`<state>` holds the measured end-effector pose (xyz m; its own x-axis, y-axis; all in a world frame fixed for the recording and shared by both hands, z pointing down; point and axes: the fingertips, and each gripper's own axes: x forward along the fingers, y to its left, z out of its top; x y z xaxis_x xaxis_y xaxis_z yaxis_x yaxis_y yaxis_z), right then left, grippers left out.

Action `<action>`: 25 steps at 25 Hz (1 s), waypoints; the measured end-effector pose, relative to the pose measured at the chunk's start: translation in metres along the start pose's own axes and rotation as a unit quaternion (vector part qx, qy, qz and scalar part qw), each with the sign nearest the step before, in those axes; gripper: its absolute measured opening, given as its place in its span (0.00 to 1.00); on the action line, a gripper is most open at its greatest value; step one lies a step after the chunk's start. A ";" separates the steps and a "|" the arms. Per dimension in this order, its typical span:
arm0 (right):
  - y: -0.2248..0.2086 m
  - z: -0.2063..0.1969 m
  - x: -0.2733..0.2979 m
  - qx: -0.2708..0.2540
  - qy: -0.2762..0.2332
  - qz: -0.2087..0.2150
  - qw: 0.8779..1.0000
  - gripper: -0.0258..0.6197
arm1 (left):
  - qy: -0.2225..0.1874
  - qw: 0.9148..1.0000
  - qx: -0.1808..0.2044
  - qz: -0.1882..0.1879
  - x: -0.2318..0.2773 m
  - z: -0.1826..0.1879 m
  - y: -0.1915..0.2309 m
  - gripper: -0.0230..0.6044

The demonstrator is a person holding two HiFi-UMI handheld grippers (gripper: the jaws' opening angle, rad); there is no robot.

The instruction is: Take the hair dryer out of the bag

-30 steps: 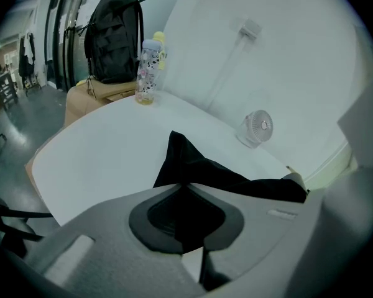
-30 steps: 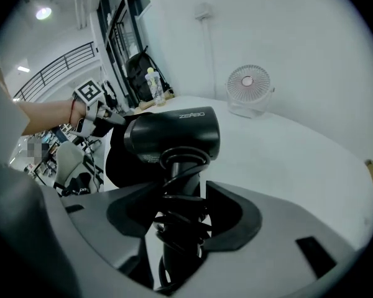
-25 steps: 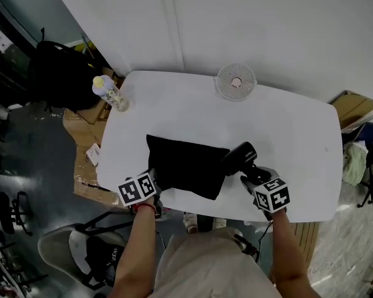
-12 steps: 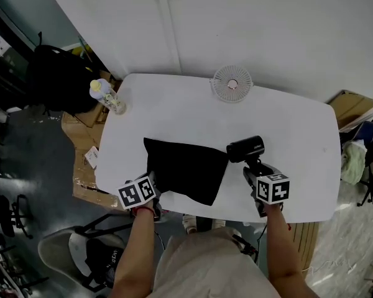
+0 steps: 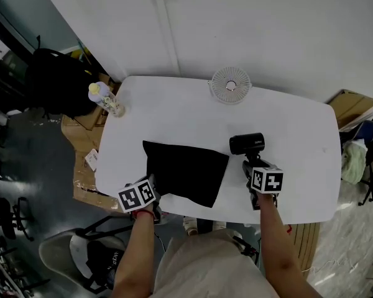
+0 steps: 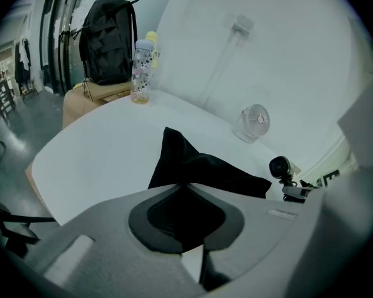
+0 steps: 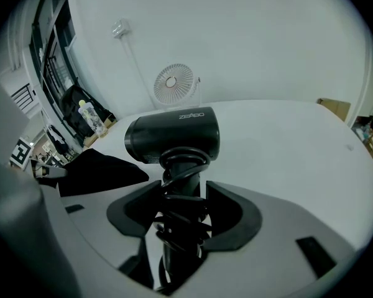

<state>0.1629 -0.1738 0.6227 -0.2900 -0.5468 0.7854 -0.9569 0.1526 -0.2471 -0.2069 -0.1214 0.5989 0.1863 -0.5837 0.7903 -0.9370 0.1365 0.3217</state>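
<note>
The black hair dryer (image 5: 247, 144) is outside the bag, its barrel lying over the white table (image 5: 298, 135) right of the bag. My right gripper (image 5: 253, 166) is shut on its handle, which has the cord coiled round it; in the right gripper view the hair dryer (image 7: 173, 135) stands upright between the jaws. The flat black bag (image 5: 185, 170) lies on the table's front middle. My left gripper (image 5: 152, 189) is shut on the bag's near left corner; in the left gripper view the bag (image 6: 199, 165) stretches away from the jaws.
A small white desk fan (image 5: 230, 84) stands at the table's far edge. A drink bottle (image 5: 104, 97) stands at the far left corner. A black backpack (image 5: 56, 79) and cardboard boxes (image 5: 81, 132) are on the floor to the left. A chair (image 5: 81, 253) sits below the front edge.
My right gripper has drawn the hair dryer right and away from the bag's mouth and rolled it, so the barrel now lies clear of the bag. The left gripper has kept still.
</note>
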 end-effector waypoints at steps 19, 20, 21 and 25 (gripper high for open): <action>-0.007 -0.004 0.022 0.008 0.039 -0.044 0.998 0.40 | 0.005 1.000 0.006 0.006 0.002 -0.001 -0.003 0.06; -0.007 -0.004 0.022 0.006 0.039 -0.046 0.998 0.40 | 0.005 1.000 0.006 0.006 0.002 -0.001 -0.003 0.06; -0.006 -0.004 0.023 0.004 0.040 -0.047 0.998 0.40 | 0.004 1.000 0.006 0.006 0.002 -0.001 -0.004 0.06; -0.006 -0.005 0.023 -0.003 0.044 -0.051 0.998 0.40 | 0.004 1.000 0.008 0.006 0.002 -0.002 -0.005 0.06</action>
<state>0.1617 -0.1836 0.6451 -0.1904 -0.4863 0.8528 -0.9816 0.1038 -0.1600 -0.2017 -0.1215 0.5995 0.1772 -0.5759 0.7981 -0.9436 0.1310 0.3040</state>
